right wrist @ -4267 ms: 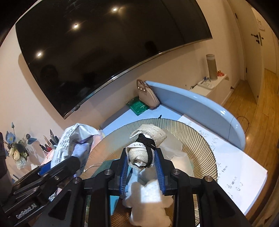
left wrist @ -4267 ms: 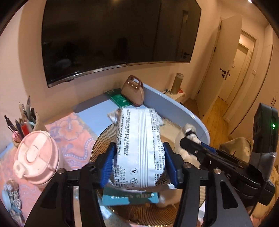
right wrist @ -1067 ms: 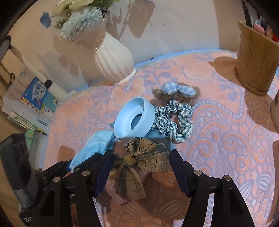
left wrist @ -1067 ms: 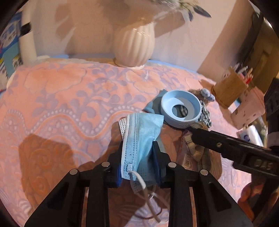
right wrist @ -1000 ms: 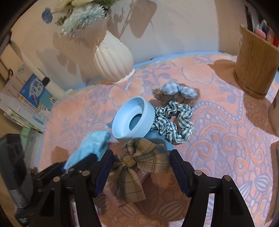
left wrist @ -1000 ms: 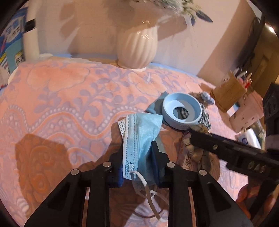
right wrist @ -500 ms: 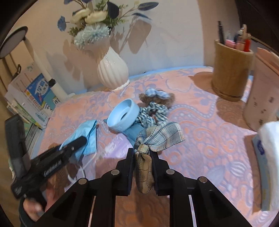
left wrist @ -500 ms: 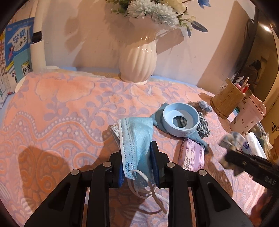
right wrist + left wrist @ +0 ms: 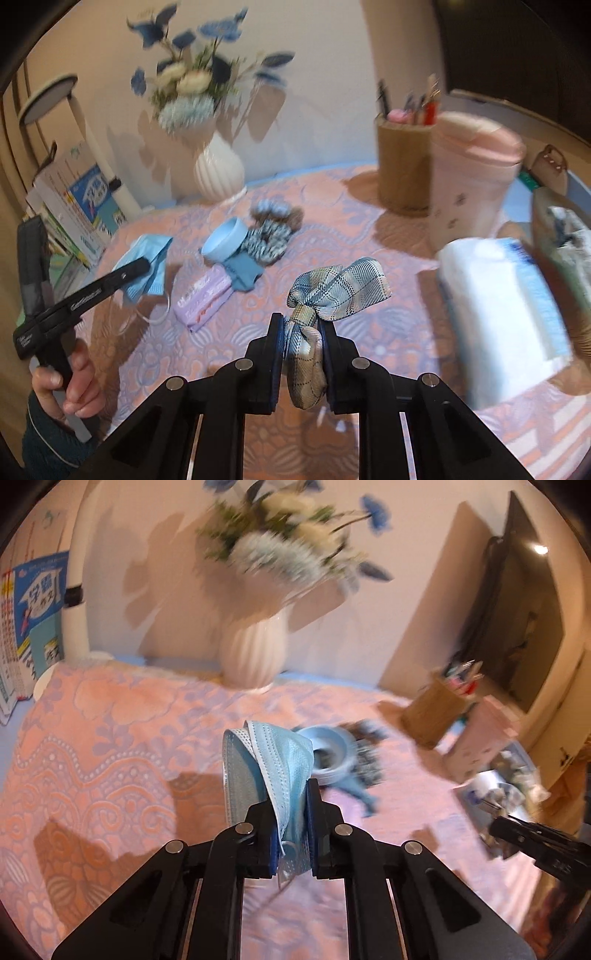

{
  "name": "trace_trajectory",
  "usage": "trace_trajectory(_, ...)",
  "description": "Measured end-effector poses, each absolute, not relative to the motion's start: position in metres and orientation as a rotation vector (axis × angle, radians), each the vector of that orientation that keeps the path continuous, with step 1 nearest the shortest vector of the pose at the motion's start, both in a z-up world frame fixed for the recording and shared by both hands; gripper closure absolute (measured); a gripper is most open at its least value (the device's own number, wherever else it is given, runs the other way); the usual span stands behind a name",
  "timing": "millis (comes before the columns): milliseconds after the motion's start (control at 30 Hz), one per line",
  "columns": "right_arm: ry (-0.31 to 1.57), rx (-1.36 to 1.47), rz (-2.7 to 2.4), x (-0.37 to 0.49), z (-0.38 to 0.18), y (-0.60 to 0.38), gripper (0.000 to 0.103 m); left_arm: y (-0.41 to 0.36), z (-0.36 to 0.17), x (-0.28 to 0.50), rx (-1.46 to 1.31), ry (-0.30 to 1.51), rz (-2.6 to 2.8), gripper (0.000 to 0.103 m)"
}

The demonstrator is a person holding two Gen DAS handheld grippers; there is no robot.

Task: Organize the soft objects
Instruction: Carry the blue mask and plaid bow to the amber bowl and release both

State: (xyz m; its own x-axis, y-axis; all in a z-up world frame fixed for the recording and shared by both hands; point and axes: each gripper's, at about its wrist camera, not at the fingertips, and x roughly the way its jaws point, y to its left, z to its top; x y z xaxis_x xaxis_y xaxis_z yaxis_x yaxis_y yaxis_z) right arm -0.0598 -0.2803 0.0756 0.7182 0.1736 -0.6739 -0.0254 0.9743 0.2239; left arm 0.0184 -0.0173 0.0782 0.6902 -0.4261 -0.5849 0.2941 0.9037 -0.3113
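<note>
Nearest us, our left gripper point(image 9: 291, 834) has its jaws just drawn tighter, pinching the folded blue face mask point(image 9: 271, 768), lifted clear of the pink floral cloth point(image 9: 110, 738); an ear loop dangles below the fingers

Our right gripper point(image 9: 302, 354) is clamped on the knot of the plaid hair bow point(image 9: 332, 288), also held above the cloth, one wing flopping out to the right

Beyond, on the cloth: lilac packet point(image 9: 203, 295), pale blue ring-shaped dish point(image 9: 223, 243) touching the checked scrunchie point(image 9: 266, 240), and a furry bow clip point(image 9: 277, 214) just behind

Far: white ribbed vase point(image 9: 219, 177), pencil holder point(image 9: 402, 166), pink lidded cup point(image 9: 472, 177)

Risks, as we judge them: the loose ear loop may snag the dish or packet and drag them. The bow is gripped only at its knot, so a quick swing could work it free. Frames are blurred, so the drop spot is uncertain
</note>
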Motion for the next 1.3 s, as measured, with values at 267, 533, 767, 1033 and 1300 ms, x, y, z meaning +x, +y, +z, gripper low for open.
trace_trajectory(267, 0.63, 0.251, 0.062, -0.096, 0.115, -0.327, 0.085, -0.062, 0.138, -0.02, -0.159, 0.586, -0.512, 0.094)
trace_trajectory(533, 0.543, 0.318, -0.102, -0.123, 0.139, -0.415, 0.085, -0.166, 0.193, -0.047, -0.064, 0.508, -0.709, 0.094)
trace_trajectory(767, 0.529, 0.4, -0.258, -0.129, 0.148, -0.507, 0.085, -0.282, 0.214, -0.047, 0.02, 0.519, -0.885, 0.094)
trace_trajectory(1033, 0.586, 0.479, -0.305, -0.097, 0.138, -0.584, 0.085, -0.392, 0.187, -0.035, 0.06, 0.605, -0.998, 0.094)
trace_trajectory(1300, 0.652, 0.531, -0.315, -0.065, 0.122, -0.611, 0.085, -0.451, 0.148, -0.01, 0.105, 0.7, -1.005, 0.094)
